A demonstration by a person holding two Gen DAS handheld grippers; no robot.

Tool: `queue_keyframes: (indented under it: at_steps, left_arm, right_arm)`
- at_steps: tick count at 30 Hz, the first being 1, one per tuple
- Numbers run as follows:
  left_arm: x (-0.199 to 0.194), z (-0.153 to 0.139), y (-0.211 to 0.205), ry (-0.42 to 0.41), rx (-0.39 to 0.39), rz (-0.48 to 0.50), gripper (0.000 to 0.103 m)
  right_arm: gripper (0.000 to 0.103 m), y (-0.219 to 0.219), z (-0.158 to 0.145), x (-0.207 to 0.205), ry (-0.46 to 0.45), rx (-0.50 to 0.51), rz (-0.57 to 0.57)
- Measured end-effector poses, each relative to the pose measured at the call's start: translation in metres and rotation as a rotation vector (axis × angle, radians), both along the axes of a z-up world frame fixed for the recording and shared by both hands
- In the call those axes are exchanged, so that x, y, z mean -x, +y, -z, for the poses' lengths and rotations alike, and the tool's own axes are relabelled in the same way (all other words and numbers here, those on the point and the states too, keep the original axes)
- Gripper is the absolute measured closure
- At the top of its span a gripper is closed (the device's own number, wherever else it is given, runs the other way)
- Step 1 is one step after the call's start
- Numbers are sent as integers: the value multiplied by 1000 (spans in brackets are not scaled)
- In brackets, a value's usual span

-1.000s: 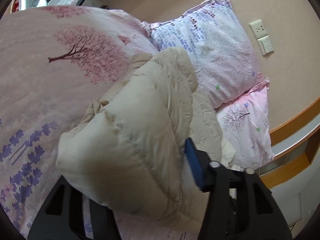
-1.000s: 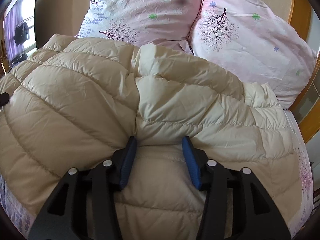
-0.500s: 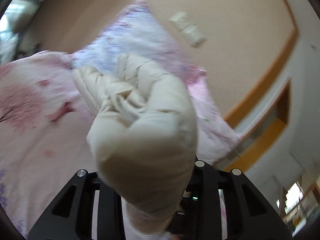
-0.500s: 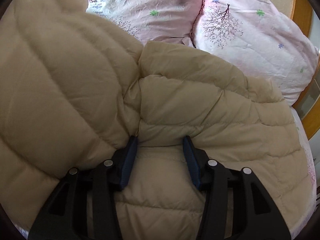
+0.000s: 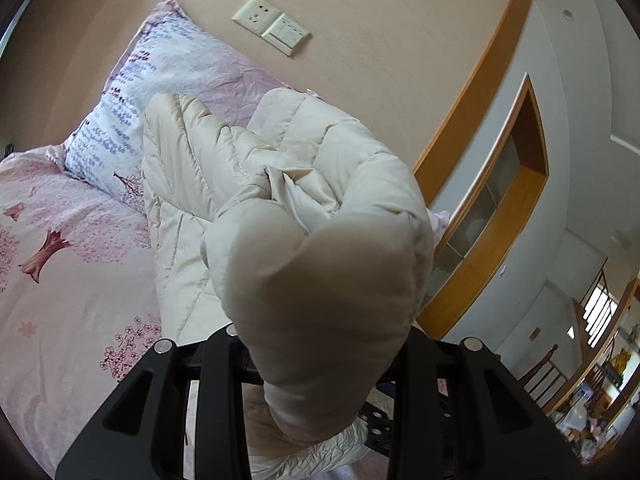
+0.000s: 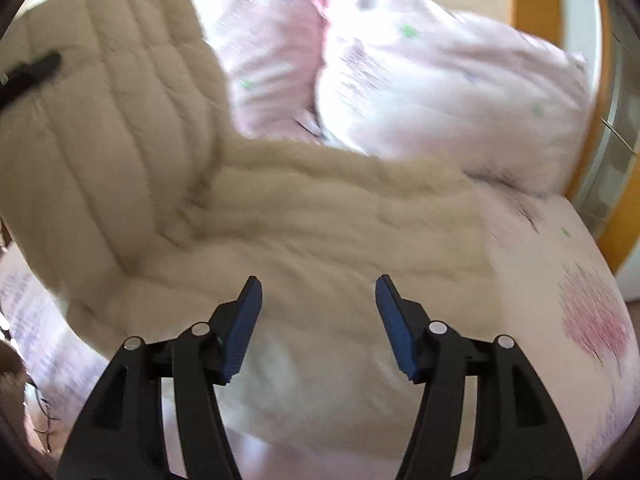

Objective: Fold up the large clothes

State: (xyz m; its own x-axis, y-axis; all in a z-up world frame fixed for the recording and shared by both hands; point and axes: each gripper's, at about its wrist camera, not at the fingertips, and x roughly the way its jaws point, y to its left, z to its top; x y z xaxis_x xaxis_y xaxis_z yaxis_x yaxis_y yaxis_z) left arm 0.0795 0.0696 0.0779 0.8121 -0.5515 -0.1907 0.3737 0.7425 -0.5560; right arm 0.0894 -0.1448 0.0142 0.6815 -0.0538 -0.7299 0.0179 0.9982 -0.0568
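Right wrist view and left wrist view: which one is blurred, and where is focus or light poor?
Right wrist view: smeared by motion blur across the pillows and cream jacket; only the open right gripper is sharp. Left wrist view: mostly sharp, but the jacket fold bunched close to the lens is soft and shaded; strong fisheye bending on the wall trim.

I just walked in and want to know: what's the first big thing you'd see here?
The puffy cream jacket fills the left wrist view, a fat bunch of it clamped in the left gripper. The rest lies spread over the pink flowery bedspread, below two pink pillows, with the right gripper open above it.
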Motion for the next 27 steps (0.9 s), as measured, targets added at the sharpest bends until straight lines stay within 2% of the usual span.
queue_keyframes:
  at_steps: [4, 12, 15, 18, 21, 23, 26, 27]
  left_arm:
    - [-5, -2, -21, -1, -30, 39, 71]
    - [-24, 9, -94, 53, -104, 223, 71]
    - [-35, 21, -120, 114, -123, 290, 70]
    - [-41, 34, -140, 152, -165, 321, 70]
    - [-40, 36, -152, 140, -212, 325, 70]
    - [-36, 36, -158, 116, -252, 319, 64]
    - [-30, 39, -171, 88, -337, 330, 58]
    - [-27, 41, -178, 75, -379, 340, 57]
  right_arm:
    - [44, -25, 23, -10, 89, -77, 52]
    - [41, -44, 41, -50, 131, -199, 36]
    - [42, -48, 40, -47, 105, -209, 4]
    - [42, -61, 28, -23, 43, -205, -9]
    - [42, -83, 15, 5, -24, -165, 31]
    - [42, -103, 10, 18, -45, -167, 81]
    - [42, -136, 3, 28, -61, -213, 165]
    - [42, -150, 0, 31, -72, -259, 194]
